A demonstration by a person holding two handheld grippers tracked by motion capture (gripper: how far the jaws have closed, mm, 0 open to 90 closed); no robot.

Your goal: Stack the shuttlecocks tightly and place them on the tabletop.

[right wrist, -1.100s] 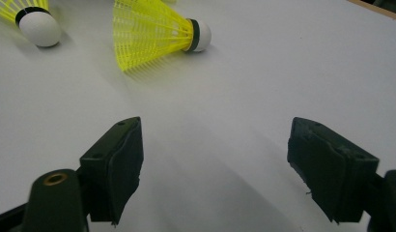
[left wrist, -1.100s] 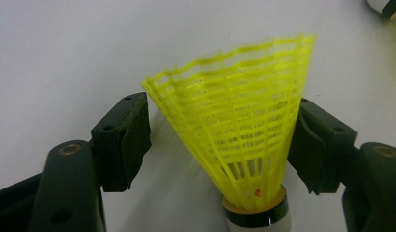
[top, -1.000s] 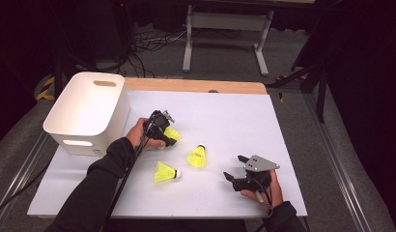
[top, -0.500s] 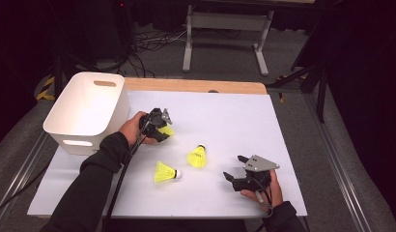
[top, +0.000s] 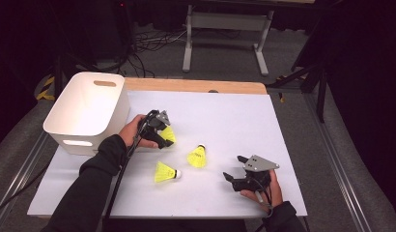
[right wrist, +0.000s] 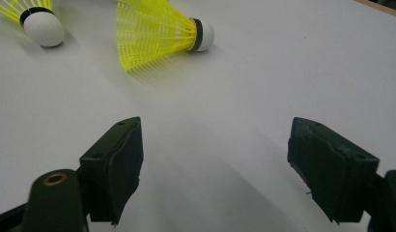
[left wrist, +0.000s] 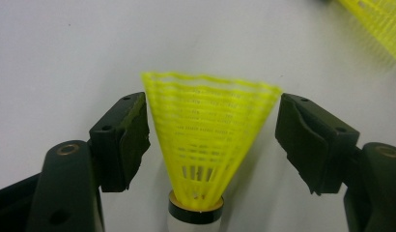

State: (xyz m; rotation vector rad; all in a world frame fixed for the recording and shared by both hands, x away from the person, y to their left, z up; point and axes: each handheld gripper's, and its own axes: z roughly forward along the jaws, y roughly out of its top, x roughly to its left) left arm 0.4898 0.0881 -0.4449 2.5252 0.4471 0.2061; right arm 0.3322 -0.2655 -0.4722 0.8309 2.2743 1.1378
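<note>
Three yellow shuttlecocks lie on the white table. One shuttlecock (top: 169, 136) (left wrist: 205, 140) sits between the jaws of my left gripper (top: 161, 129) (left wrist: 213, 121), cork toward the camera. The jaws have just been opening; the pads stand at the skirt's rim without squeezing it. A second shuttlecock (top: 197, 156) (right wrist: 155, 30) and a third shuttlecock (top: 165, 173) (right wrist: 35, 18) lie mid-table. My right gripper (top: 234, 168) (right wrist: 213, 145) rests near the front right, open, with bare table between its jaws.
A white bin (top: 120, 110) stands at the table's left, just behind my left hand. A wooden table edge (top: 196, 86) runs along the back. Cables and a metal stand lie on the floor beyond it.
My left hand has shifted slightly about the shuttlecock near the bin. The right gripper and the two loose shuttlecocks have stayed where they were.
</note>
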